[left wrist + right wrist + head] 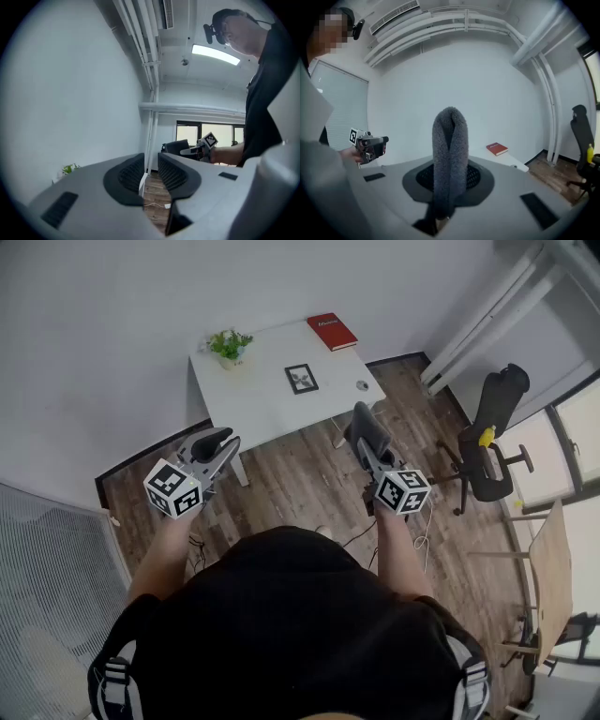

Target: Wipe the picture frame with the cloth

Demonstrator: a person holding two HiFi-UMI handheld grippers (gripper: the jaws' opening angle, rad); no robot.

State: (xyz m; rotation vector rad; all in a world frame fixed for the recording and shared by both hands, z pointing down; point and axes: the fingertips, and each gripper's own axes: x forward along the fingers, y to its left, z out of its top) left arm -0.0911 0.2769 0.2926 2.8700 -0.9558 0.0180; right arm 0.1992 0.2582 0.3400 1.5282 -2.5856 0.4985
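The picture frame (301, 379), small with a black border, lies flat on the white table (253, 399) ahead of me. Both grippers hang in the air short of the table's near edge. My right gripper (363, 420) (449, 176) is shut on a folded grey fluffy cloth (368, 430) (450, 140) that sticks up in a loop from its jaws. To the left, my left gripper (219, 444) (150, 171) holds nothing, and a narrow gap shows between its pads. Each gripper also appears in the other's view: the left gripper (370, 145) and the right gripper (201, 147).
On the table stand a small potted plant (230, 345) (70, 168) at the far left, a red book (332, 331) (497, 148) at the far right and a small round object (362, 385) near the right edge. A black office chair (492, 427) (581, 136) stands to the right on the wooden floor.
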